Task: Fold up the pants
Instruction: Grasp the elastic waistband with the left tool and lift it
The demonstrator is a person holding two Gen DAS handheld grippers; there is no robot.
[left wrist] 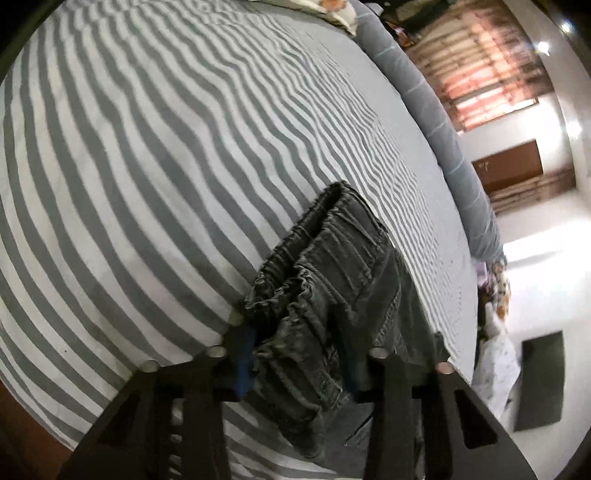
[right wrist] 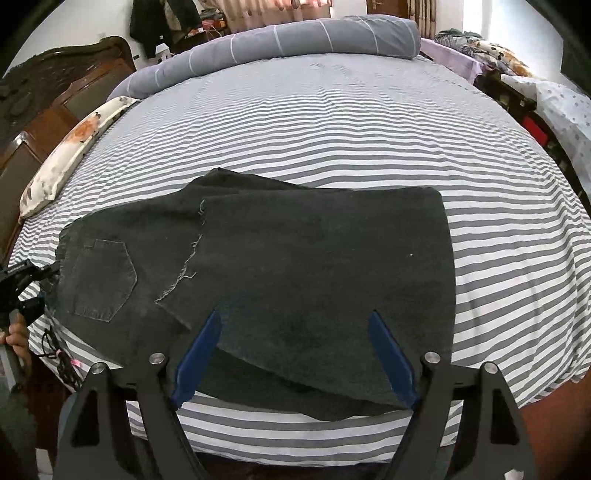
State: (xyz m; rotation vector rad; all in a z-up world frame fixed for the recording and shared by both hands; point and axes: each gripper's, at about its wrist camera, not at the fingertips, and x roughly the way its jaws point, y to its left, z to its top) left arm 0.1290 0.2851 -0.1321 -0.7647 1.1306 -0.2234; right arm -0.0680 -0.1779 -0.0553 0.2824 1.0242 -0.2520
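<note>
Bedroom, bed [right wrist: 332, 122] wearing grey-white striped sheet, grey rolled duvet [right wrist: 295, 35] lying along far edge, floral pillow [right wrist: 74, 147] sitting by dark carved wooden headboard [right wrist: 55, 85]. Pinkish curtains [left wrist: 480, 74] glowing with daylight, white walls, pale floor catching glare, dark mat [left wrist: 541, 380] lying on floor, brown wooden door [left wrist: 509, 170] showing

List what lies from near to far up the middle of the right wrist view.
Right gripper → dark pants → bare striped sheet → grey rolled duvet → curtain at the back wall.
</note>
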